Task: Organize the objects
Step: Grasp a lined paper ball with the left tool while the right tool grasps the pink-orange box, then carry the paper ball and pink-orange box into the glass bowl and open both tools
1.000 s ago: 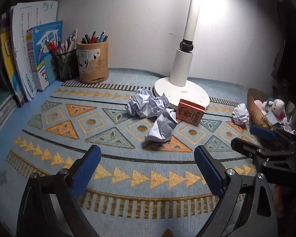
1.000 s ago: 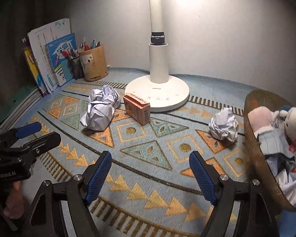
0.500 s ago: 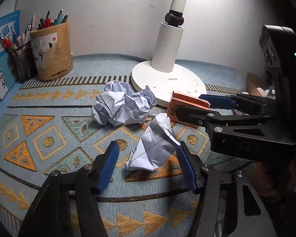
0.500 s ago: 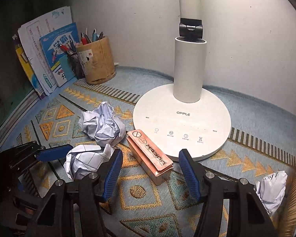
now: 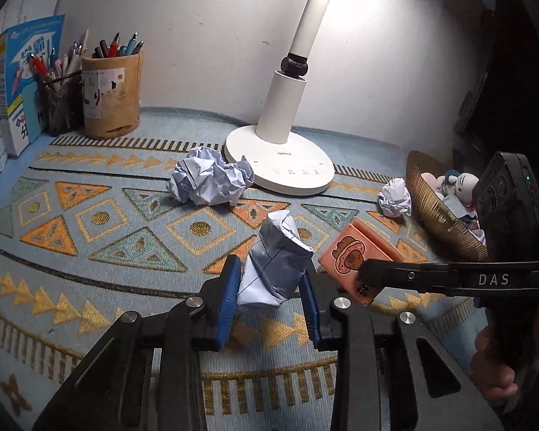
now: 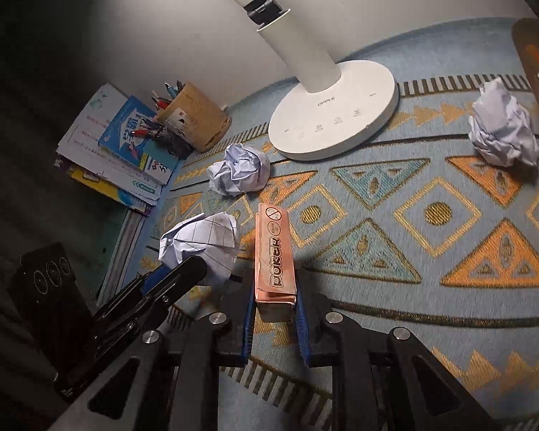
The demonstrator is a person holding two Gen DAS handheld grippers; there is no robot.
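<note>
Toys (image 5: 452, 185) inside woven basket (image 5: 434, 208)

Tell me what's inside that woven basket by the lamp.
The woven basket holds plush toys: a white doll with a blue one behind, plus pale cloth or paper. The right gripper's body covers the rest; its bottom is hidden.

Crumpled paper ball (image 5: 275, 262), glossy card box (image 6: 275, 262), woven cloth mat (image 5: 125, 237).

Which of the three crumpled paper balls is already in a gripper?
The grid-lined paper ball, clamped by the left gripper. The ball by the lamp base and the small ball near the basket lie free.
</note>
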